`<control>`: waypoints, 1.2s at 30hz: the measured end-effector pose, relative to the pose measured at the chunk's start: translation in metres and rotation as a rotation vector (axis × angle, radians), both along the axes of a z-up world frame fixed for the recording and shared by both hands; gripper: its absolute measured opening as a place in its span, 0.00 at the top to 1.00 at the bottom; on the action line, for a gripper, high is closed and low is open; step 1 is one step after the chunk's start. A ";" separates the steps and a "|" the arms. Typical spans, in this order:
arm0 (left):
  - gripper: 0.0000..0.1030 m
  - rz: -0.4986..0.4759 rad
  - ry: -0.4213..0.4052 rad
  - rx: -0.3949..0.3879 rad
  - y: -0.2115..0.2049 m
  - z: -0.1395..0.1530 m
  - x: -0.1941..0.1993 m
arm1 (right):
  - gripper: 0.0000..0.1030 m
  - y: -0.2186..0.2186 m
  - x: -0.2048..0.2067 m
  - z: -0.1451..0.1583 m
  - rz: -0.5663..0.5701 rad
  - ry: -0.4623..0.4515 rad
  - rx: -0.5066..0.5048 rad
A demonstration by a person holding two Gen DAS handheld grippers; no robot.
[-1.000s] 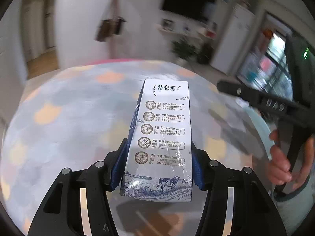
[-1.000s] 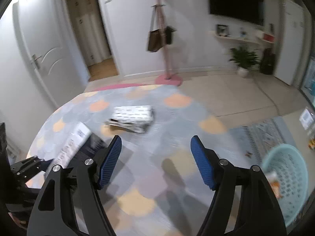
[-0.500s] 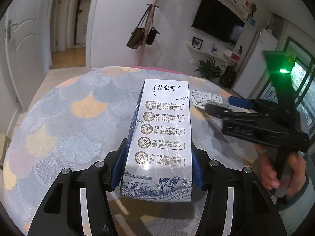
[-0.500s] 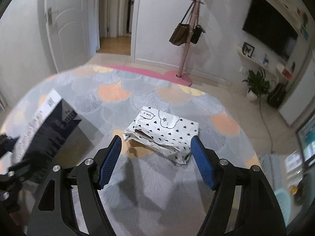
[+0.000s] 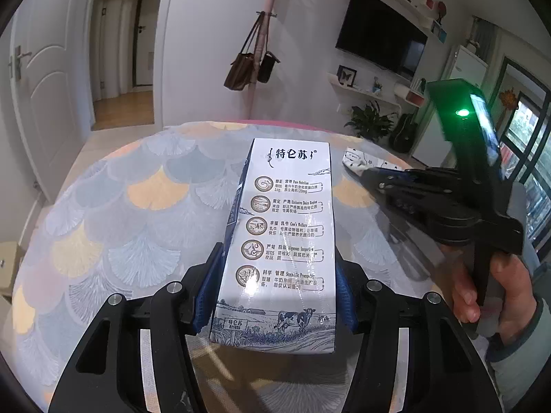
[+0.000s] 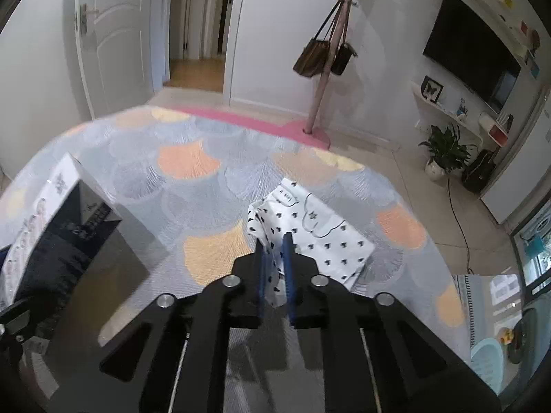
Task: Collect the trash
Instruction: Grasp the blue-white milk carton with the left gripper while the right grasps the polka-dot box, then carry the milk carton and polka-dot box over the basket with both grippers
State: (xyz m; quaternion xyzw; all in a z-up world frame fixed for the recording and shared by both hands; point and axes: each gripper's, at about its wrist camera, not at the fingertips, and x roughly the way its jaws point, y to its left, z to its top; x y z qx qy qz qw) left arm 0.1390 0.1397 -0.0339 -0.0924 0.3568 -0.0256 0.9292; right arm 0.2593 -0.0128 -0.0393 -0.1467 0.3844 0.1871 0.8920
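Left gripper (image 5: 275,296) has the milk carton (image 5: 282,241) clamped between its blue pads, held up over the rug (image 5: 137,206); right gripper (image 6: 275,258) has just snapped its jaws closed and they're pinching the near edge of the spotted paper bag (image 6: 320,237), which lies crumpled on the rug; a teal basket (image 6: 489,361) sits off at the far right.

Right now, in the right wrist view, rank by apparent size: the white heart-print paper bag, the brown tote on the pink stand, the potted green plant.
1. White heart-print paper bag, largest, though nearest the camera.
2. Brown tote.
3. Potted green plant, only slightly smaller than the tote; unsure.
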 end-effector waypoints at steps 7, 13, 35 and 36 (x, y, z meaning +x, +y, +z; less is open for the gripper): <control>0.47 -0.035 -0.030 -0.040 -0.008 0.011 -0.004 | 0.98 -0.038 -0.030 0.045 -0.021 -0.060 0.153; 0.47 -0.105 -0.082 -0.063 -0.036 0.040 -0.009 | 0.98 -0.079 -0.061 0.082 -0.051 -0.118 0.234; 0.47 -0.550 0.003 -0.070 -0.280 0.039 0.039 | 0.98 -0.337 -0.117 0.065 -0.529 -0.078 0.258; 0.47 -0.560 0.012 -0.064 -0.287 0.034 0.042 | 0.98 -0.344 -0.118 0.059 -0.545 -0.068 0.260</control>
